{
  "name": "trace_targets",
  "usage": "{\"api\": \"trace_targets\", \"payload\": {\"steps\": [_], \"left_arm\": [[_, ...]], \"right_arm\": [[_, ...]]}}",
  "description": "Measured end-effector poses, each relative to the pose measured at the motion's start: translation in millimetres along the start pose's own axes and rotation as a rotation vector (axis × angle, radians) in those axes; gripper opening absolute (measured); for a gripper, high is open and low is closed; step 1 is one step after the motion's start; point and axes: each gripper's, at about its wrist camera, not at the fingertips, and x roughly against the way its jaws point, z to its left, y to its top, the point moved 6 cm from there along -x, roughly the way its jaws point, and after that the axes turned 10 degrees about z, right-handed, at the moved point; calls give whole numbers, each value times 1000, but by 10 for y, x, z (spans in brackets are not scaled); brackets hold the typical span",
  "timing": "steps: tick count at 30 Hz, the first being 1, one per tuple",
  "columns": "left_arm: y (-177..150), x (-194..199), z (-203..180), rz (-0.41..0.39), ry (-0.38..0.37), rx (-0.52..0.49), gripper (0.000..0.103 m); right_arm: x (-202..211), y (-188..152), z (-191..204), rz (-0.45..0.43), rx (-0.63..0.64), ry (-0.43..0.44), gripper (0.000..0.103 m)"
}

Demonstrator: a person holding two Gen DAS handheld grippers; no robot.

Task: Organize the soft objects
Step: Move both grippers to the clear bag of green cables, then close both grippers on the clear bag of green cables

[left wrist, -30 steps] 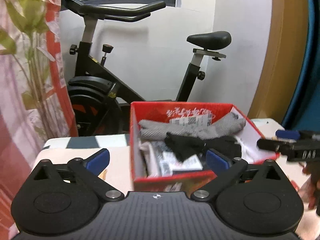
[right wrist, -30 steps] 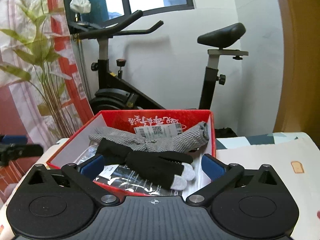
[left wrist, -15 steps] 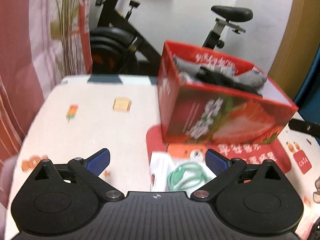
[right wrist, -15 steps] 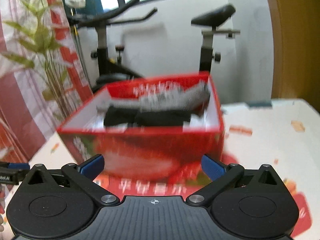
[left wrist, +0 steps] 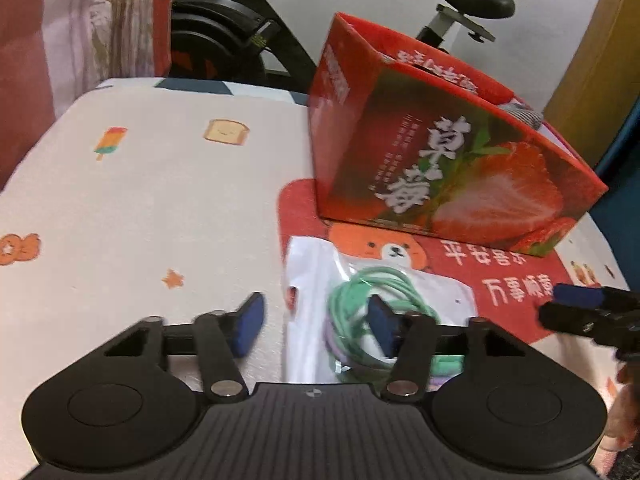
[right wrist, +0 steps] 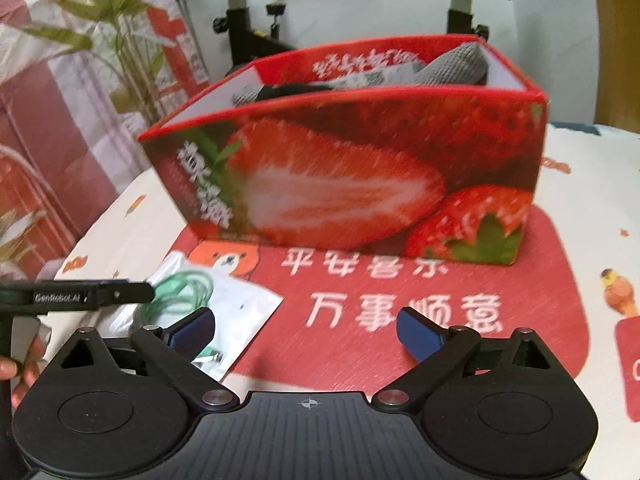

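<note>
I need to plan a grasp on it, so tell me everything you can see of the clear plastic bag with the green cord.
The clear plastic bag is a flat, glossy, see-through packet with a white backing and a small hang hole near its left edge. Inside lies a coiled mint-green cord with a paler purple loop beneath. It lies flat on the red mat, in front of the strawberry box and apart from it. The closing left gripper straddles its left edge, not yet pinching it.

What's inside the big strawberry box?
Peeking over the rim of the strawberry box you can see a grey knitted thing, something black and a white label. The front wall hides whatever lies deeper.
</note>
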Motion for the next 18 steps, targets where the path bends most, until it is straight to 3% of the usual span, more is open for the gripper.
{"api": "trace_targets", "payload": {"steps": [8,18], "left_arm": [[-166,-22,-208,16,-53,15,42],[-443,-19,-614,42,-148,28,42]], "right_arm": [[-132,-130,73,64,21,43,84],[-174,-188,44,88,34,56,74]]}}
